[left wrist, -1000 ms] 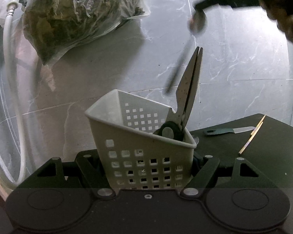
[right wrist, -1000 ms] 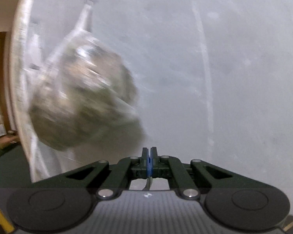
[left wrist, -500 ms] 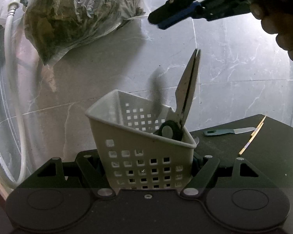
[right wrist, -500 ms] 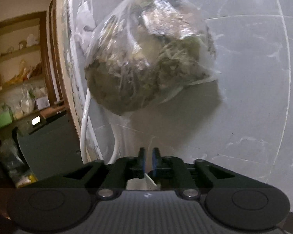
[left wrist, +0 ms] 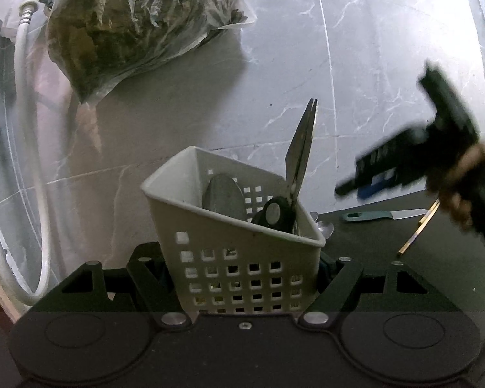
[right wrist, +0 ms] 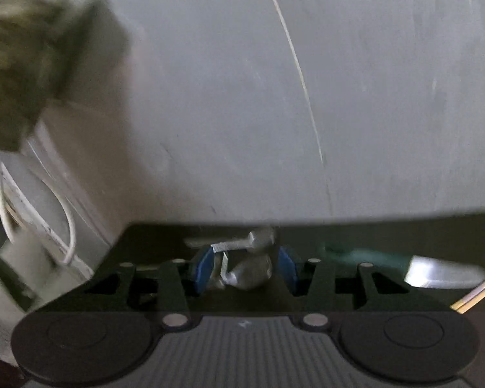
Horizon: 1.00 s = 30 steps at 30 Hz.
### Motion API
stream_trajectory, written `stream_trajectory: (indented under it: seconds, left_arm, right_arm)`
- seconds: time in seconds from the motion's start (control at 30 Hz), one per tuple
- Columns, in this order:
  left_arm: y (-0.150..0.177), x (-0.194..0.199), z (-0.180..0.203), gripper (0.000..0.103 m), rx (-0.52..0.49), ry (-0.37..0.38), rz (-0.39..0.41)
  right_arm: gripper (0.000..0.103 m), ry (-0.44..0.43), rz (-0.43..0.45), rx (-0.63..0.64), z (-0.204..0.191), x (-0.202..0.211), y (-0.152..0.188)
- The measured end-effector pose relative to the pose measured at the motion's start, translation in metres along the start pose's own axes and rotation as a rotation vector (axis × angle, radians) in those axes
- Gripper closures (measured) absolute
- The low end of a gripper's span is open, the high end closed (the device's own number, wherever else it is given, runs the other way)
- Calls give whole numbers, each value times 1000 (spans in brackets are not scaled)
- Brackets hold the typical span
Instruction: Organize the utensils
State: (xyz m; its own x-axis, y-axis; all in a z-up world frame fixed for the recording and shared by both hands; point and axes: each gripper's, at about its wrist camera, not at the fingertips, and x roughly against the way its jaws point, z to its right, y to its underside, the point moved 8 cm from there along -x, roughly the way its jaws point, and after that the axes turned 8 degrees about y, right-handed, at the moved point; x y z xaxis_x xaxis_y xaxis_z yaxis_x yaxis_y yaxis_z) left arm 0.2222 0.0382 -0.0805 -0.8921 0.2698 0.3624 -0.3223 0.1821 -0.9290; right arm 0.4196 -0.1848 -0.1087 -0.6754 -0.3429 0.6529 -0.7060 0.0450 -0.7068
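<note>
Since the earlier shots, the right gripper (left wrist: 349, 190) is dropping from the upper right of the left wrist view down to the middle right, and a spoon (left wrist: 223, 194) is now sitting in the white basket (left wrist: 242, 258) where only the scissors (left wrist: 299, 158) were standing.

Going big to small: the left gripper (left wrist: 245, 278) is clamping the basket's lower part from both sides at the bottom centre of the frame, and it's holding it tilted a bit. Inside, the scissors are pointing up, blades together, with the spoon's bowl leaning against the back wall just left of them. So two things are looking stowed, I'd say.

What's left, as far as I can tell: a green-handled knife (left wrist: 381, 215) and a pair of chopsticks (left wrist: 418, 229) are lying on the dark table (left wrist: 452, 274) at the right edge, and a small metal spoon (left wrist: 321, 226) is peeking out just behind the basket's right corner. So roughly halfway, my guess.

The right gripper's jaws are opening, nothing between the blue pads (right wrist: 203, 270) that they're actually pressing on. In the right wrist view a greyish metal piece (right wrist: 252, 268) is showing in the gap near the table's far edge, probably that small spoon.

Hard to read: the right wrist view is smeared with motion blur, the gripper is just a dark smudge in the other view, and the basket wall is hiding the lower ends of the utensils.
</note>
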Motion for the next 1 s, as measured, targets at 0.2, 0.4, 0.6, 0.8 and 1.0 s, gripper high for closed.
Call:
stream_trajectory:
  seconds: [0.2,0.4,0.6,0.8,1.0]
  left_arm:
    - [-1,-1,1,25,1,-14,-8]
    - [-1,-2,2,25,5,-23,-7]
    - [1,-1,1,25,1,-15,-2]
    - [3,-1,-1,25,-1,4,5]
    - [4,-4,-2,25,-10,30,18]
  right_arm:
    - [60,-19,-46,-58,10,-42,13]
    - [95,-17,-47,-86,16,-37,22]
    - [102,6,74,-84,13,14,4]
    - [103,85,243,25,-4,87,-28]
    - [103,107,346,67,-26,139,-50]
